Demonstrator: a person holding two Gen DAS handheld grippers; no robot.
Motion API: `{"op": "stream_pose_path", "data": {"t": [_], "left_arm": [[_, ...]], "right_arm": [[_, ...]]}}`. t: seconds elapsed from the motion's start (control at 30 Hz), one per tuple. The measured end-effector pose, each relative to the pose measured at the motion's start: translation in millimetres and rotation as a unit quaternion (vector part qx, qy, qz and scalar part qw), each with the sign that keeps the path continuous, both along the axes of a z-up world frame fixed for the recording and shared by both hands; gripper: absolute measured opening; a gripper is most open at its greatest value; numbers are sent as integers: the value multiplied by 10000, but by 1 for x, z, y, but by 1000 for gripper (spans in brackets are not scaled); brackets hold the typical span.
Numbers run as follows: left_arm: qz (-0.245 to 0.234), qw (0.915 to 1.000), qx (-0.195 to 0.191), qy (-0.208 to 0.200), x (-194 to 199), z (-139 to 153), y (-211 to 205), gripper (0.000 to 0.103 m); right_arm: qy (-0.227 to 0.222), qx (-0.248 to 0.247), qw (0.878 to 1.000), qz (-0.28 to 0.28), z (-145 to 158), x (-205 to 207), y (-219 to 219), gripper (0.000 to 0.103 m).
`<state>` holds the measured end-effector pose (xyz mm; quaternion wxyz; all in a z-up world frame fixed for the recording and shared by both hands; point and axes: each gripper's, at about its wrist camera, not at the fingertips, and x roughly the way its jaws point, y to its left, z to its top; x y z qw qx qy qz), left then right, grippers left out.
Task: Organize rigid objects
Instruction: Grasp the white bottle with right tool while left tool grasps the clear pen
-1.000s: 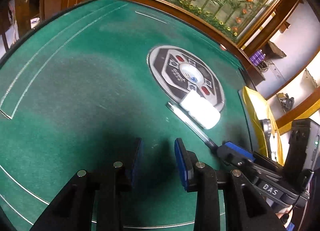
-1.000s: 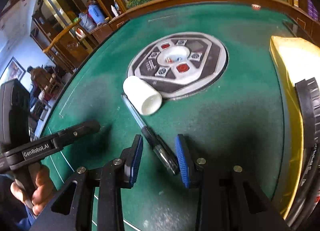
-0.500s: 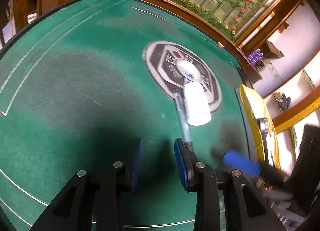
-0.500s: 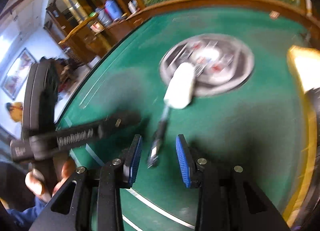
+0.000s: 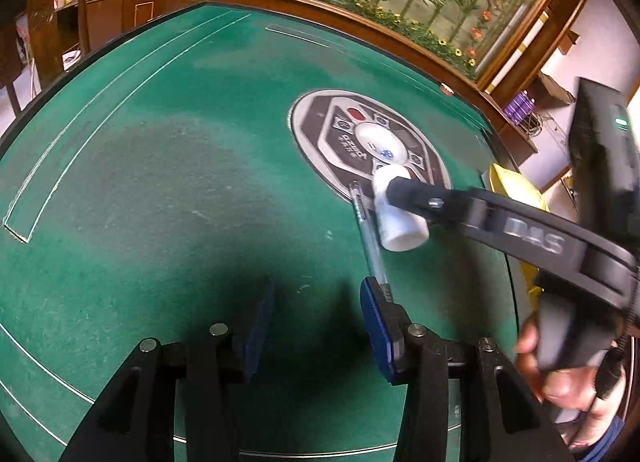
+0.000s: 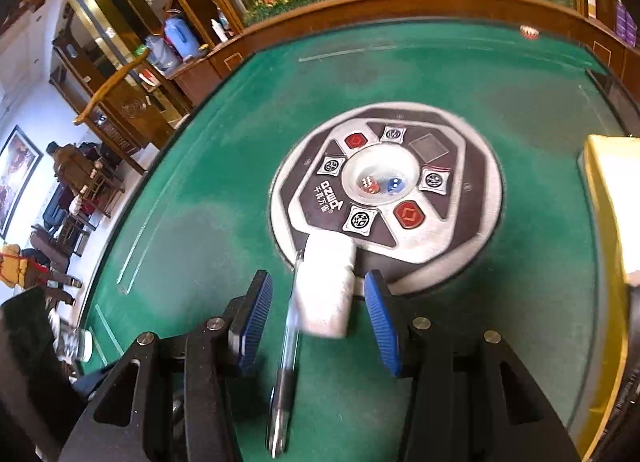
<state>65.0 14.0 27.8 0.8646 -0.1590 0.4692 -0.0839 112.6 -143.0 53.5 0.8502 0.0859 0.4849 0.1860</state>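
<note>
The right gripper (image 6: 318, 316) is held with its blue pads (image 6: 256, 322) apart, and between them two things are seen: a white cylinder (image 6: 326, 288) lying on its side, and a clear ballpoint pen (image 6: 286, 366) lying along its left side. No pad is seen to touch the cylinder. The far end of the cylinder rests at the edge of the round control panel (image 6: 464, 189) in the middle of the green felt table (image 6: 208, 221). Red and blue dice are seen under the clear dome (image 6: 380, 181) of the panel. A yellow object (image 6: 604, 197) lies at the right edge of the table.

The left gripper (image 5: 316, 322) is also held apart, with only felt between its pads. In its view, the pen (image 5: 370, 238) runs from the panel (image 5: 320, 129) down to just behind the right pad (image 5: 374, 326), and the cylinder (image 5: 396, 217) lies beside the pen. One finger of the right gripper (image 5: 404, 193) reaches across the cylinder. The hand (image 5: 560, 374) that holds this gripper is seen at the right.
</note>
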Motion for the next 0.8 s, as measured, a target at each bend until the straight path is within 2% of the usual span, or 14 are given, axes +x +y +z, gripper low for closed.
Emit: {"op": "stream_pose_path", "data": {"t": [0.07,0.1,0.2,0.37,0.53,0.63,0.73,0.8], "left_arm": [[-14,10000,7,3,-1,0,-1,47],[-31,10000,24,7,-1,0,-1,47],[-75,10000,61,-12,-2,0,-3,48],[-274,9994,213,-81,-5,2,-14,48],[-522,9961,675,-223,-11,4,-39,48],[-493,9952,832,-152,-10,0,-49,48],[-437,9907,1280,-161,-9,0,-63,45],[-463,9882,1448,-195,-9,-1,-71,45]], "right_arm": [[173,-30,9998,-11,-10,5,4,43],[207,32,9998,-37,-13,5,5,34],[201,44,9998,-81,-10,-2,-2,33],[-152,121,9997,-145,8,-35,-29,32],[-425,370,9981,-251,8,-65,-57,32],[-478,508,9971,-294,3,-68,-69,32],[-457,671,9962,-308,1,-67,-79,32],[-489,707,9959,-275,1,-68,-79,32]]}}
